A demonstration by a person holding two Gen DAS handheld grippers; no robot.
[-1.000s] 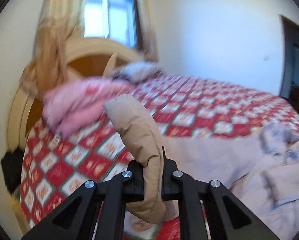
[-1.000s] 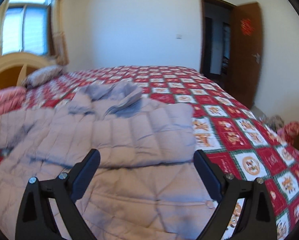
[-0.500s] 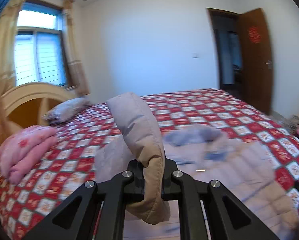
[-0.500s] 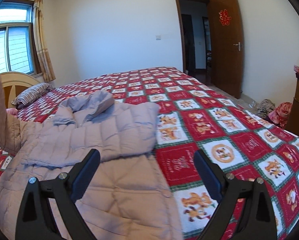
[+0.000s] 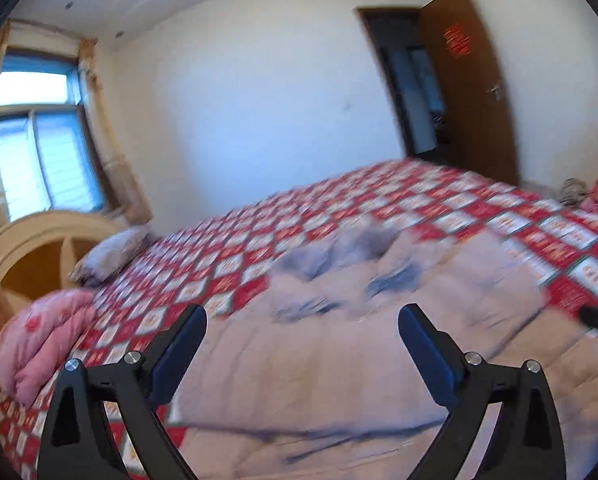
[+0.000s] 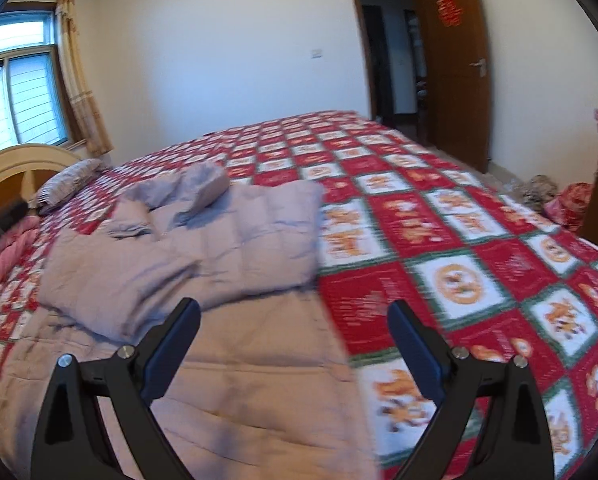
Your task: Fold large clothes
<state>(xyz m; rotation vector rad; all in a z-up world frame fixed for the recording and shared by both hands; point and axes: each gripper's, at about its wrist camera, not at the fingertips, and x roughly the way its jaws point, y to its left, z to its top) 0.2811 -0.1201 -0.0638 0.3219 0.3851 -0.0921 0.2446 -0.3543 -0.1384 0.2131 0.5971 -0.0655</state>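
- White-walled bedroom, with a wide bed under a red, white and green patchwork quilt (image 6: pixel 451 280) filling most of both views; the left wrist view is blurred.
- Left black two-finger gripper (image 5: pixel 302 334) hangs over the near part of the bed with its fingers spread wide and nothing between them.
- Right black two-finger gripper (image 6: pixel 294 328) hangs likewise, fingers wide apart and bare, above the near right edge of the garment.
- Large pale beige-grey quilted down coat (image 6: pixel 203 280) lies flat on the quilt from 6 o'clock up toward the centre in the right wrist view, both sleeves folded across its body and the hood bunched at the far end.
- Its right edge runs straight from 6 o'clock toward the centre, with bare quilt from there to 3 o'clock.
- At 9 o'clock in the left wrist view a folded pink blanket (image 5: pixel 47 340) sits near the coat's left edge.
- Farther, at 10 o'clock, a striped grey pillow (image 6: pixel 69 184) rests against the cream wooden headboard (image 6: pixel 19 164).
- Beyond the headboard is a window with beige curtains (image 6: pixel 81 80).
- At 1 o'clock a brown wooden door (image 6: pixel 455 64) stands open, well apart from the coat.
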